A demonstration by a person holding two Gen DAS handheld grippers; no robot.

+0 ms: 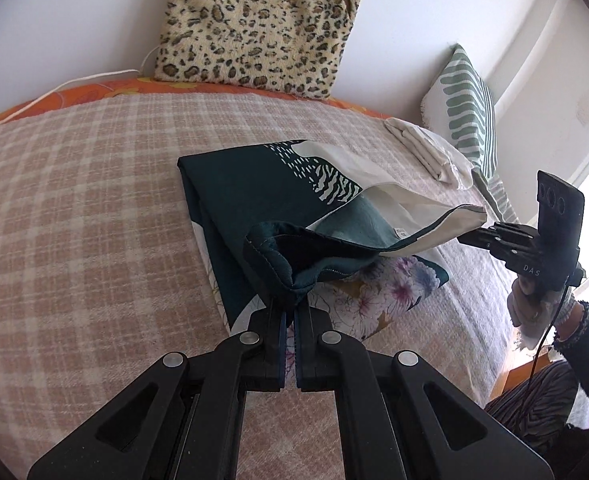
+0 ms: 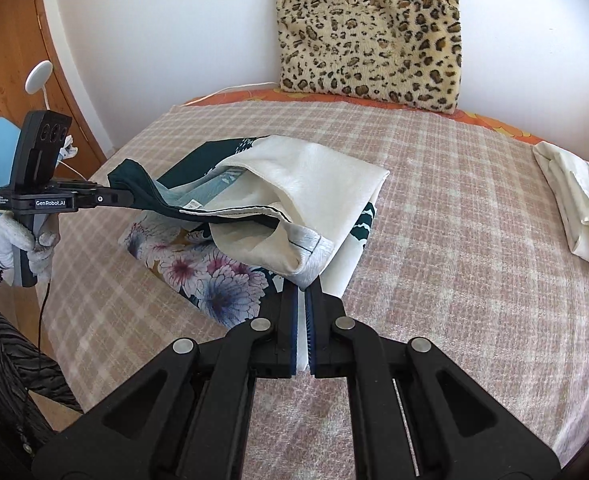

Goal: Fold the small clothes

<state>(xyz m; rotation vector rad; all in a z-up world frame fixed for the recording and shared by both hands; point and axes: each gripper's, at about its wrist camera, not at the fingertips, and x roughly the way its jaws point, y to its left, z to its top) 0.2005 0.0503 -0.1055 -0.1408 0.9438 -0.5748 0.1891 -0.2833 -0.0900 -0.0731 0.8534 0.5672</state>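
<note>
Holding the printed cloth (image 1: 230, 196) above the bed (image 1: 74, 208), your left gripper (image 1: 290, 312) clamps its dark corner and your right gripper (image 2: 302, 292) its white corner (both shut tight); uneven lowering could skew the fold.

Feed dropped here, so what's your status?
Both claws, left claw and right claw, shut on teal-and-white cloth. Mid-fold over floral piece. Nothing blocking.

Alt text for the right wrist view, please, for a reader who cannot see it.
The right tongs are shut on the white corner of a teal-and-white printed cloth over a checked bedspread; the left tongs pinch its teal corner. A floral cloth lies beneath, with a leopard-print cushion behind.
</note>
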